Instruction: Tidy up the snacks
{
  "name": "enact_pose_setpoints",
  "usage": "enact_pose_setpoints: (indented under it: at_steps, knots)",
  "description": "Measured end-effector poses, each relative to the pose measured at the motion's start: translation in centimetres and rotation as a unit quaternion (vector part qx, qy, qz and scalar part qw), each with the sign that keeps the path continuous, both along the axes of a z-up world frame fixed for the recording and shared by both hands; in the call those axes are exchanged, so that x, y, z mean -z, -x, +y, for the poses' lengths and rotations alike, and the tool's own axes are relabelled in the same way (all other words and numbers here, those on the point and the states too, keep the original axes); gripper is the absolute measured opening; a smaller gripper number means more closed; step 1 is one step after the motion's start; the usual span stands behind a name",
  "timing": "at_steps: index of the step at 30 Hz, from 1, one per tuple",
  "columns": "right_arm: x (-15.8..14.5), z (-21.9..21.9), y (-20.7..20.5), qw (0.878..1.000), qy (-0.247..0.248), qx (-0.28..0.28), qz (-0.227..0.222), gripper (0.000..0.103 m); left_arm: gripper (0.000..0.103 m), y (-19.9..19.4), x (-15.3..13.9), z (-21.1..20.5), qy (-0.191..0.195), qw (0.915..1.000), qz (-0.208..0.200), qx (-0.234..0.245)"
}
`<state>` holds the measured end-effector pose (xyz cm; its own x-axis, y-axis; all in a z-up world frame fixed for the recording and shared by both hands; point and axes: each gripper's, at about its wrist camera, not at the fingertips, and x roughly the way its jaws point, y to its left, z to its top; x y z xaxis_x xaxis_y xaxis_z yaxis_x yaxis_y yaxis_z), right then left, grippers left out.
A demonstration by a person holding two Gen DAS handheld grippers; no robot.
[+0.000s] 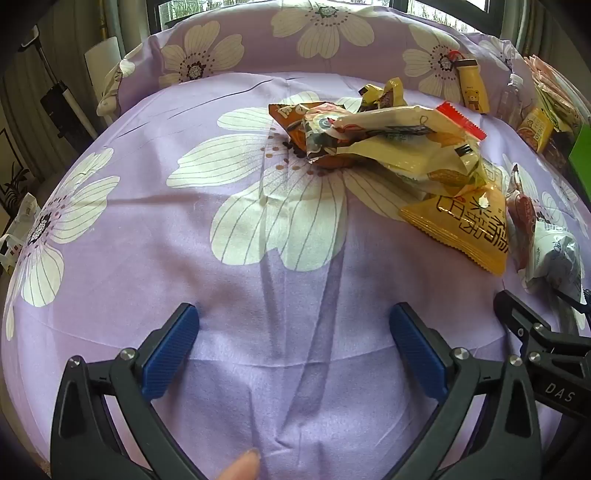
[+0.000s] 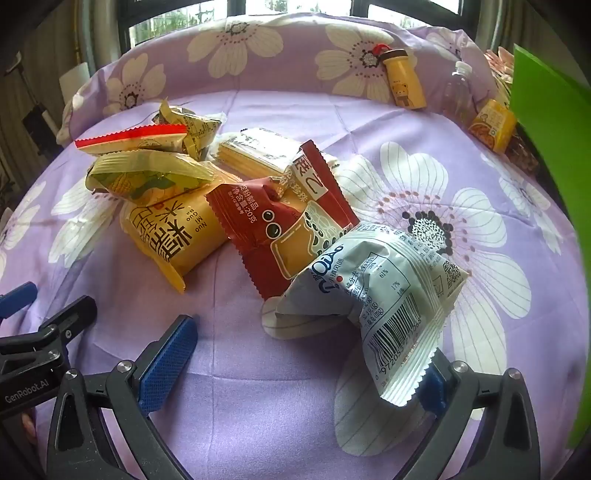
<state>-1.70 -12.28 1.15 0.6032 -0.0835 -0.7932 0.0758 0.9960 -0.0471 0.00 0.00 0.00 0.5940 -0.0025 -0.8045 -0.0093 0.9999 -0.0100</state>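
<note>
Left wrist view: the left tool (image 1: pixel 293 325) hangs tilted down with its blue-padded fingers (image 1: pixel 170 350) spread wide and nothing between them, only bare cloth. A fingertip (image 1: pixel 242 466) of the person shows at the bottom edge. Part of the right tool (image 1: pixel 535 332) enters at the lower right. The surface is draped in a lilac sheet (image 1: pixel 147 258) printed with large cream flowers, creased down its middle. Beyond the tool, up and to the right, lies the heap of snack packets (image 1: pixel 388 144), with an orange packet (image 1: pixel 465 225) at its near edge. At the far side the cloth rises over a padded bulge below a window (image 1: pixel 184 11), where a yellow bear-print bottle (image 1: pixel 472 86) leans beside a clear plastic bottle (image 1: pixel 511 98). Dim room furniture fills the left margin.

Right wrist view: the right tool (image 2: pixel 306 354) is likewise spread wide and pinches nothing. A silver-white packet (image 2: pixel 388 291) with a barcode lies in front of it, its crimped end overlapping the right finger (image 2: pixel 434 391); whether they touch I cannot tell. Only this view shows the packets singly: a dark red packet (image 2: pixel 284 229) behind the white one, the orange packet (image 2: pixel 173 232) to its left, a corn-printed packet (image 2: pixel 147 181) on top, and a red-edged one (image 2: pixel 133 138) farther back. It also shows a green panel (image 2: pixel 550 184) along the right edge and a small orange box (image 2: pixel 493 125) near it.
</note>
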Motion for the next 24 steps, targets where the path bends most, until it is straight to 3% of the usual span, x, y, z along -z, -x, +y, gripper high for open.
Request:
enact_pose_setpoints:
  at_steps: [24]
  knots:
    - [0.0,0.0,0.01,1.0,0.001,0.0,0.001,0.102,0.103,0.3,0.01,0.13,-0.001,1.0,-0.002,0.0]
